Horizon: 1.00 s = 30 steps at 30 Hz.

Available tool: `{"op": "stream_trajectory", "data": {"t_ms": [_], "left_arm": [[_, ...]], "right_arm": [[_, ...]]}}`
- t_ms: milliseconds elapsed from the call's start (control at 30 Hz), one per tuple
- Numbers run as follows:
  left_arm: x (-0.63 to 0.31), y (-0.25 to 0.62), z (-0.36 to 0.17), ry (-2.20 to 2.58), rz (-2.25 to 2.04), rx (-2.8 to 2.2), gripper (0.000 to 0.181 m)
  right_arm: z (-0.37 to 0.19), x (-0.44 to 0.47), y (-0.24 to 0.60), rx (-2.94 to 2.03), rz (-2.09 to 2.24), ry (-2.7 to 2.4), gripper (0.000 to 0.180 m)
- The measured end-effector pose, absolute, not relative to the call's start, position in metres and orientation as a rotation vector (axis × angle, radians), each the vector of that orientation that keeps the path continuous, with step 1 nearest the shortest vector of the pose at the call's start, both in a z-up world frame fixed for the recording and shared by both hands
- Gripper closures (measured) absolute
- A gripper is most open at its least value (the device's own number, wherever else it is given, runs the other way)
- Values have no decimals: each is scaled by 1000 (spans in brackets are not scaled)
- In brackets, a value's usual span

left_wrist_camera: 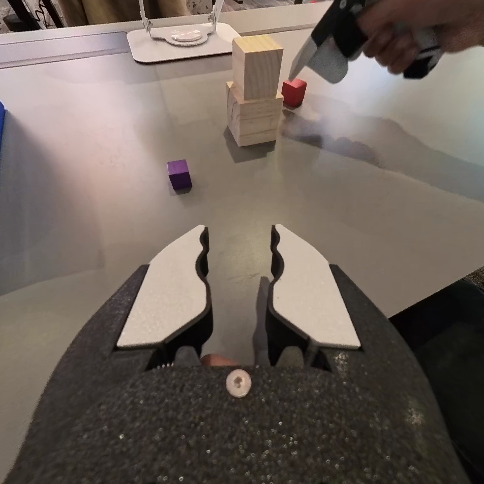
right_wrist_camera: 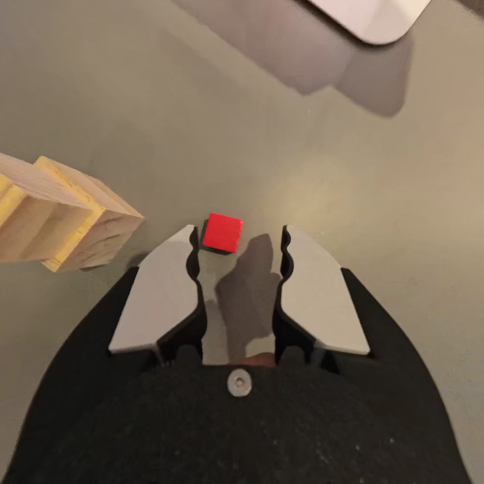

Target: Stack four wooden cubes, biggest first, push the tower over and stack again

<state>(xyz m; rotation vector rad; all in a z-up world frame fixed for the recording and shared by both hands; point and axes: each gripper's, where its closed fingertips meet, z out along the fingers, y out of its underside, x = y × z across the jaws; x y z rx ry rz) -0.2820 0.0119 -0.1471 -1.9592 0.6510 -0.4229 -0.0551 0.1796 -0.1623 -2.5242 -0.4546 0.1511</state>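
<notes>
Two plain wooden cubes stand stacked on the grey table: the biggest cube (left_wrist_camera: 252,119) below, a smaller cube (left_wrist_camera: 258,66) on top. They also show in the right wrist view, the biggest cube (right_wrist_camera: 97,235) and the one on it (right_wrist_camera: 39,199). A small red cube (left_wrist_camera: 293,91) sits just right of the stack. A small purple cube (left_wrist_camera: 179,174) lies nearer, to the left. My right gripper (right_wrist_camera: 238,230) is open, pointing down over the red cube (right_wrist_camera: 222,233), which lies between its tips near the left finger. It also shows in the left wrist view (left_wrist_camera: 314,70). My left gripper (left_wrist_camera: 239,230) is open and empty, well short of the cubes.
A white stand base (left_wrist_camera: 183,42) sits at the table's far side behind the stack; its corner shows in the right wrist view (right_wrist_camera: 379,18). A hand (left_wrist_camera: 408,34) holds the right gripper. A blue object (left_wrist_camera: 2,117) is at the left edge. The table's near-right edge (left_wrist_camera: 419,296) is close. The left gripper's tips are roughly 30 centimetres from the right gripper's. The blue object (left_wrist_camera: 2,117) sits 35 centimetres or so from the ends of my left fingers.
</notes>
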Motion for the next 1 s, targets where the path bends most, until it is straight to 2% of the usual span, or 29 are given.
{"op": "stream_trajectory", "data": {"t_ms": [167, 233, 267, 400, 567, 633, 800, 1000], "left_arm": [[-278, 9, -150, 661, -441, -1968, 136], [-276, 8, -149, 670, -443, -1960, 136], [-275, 7, -147, 674, -442, -1954, 136], [-275, 7, -142, 677, -437, -1937, 136], [-277, 8, -144, 667, -444, -1946, 136], [-276, 8, -145, 669, -447, -1951, 136], [-276, 9, -147, 674, -437, -1955, 136], [-279, 9, -146, 664, -440, -1960, 136]], "right_arm": [[-175, -54, 181, -2506, 87, -329, 125], [-186, -59, 180, -2531, 99, -324, 138], [-188, -62, 182, -2512, 94, -331, 151], [-168, -60, 189, -2438, 5, -398, 152], [-63, -105, 189, -2080, 107, -772, 151], [-42, -132, 173, -2003, 171, -1021, 151], [-54, -161, 146, -2047, 237, -1412, 152], [-84, -169, 152, -2095, 247, -1475, 152]]}}
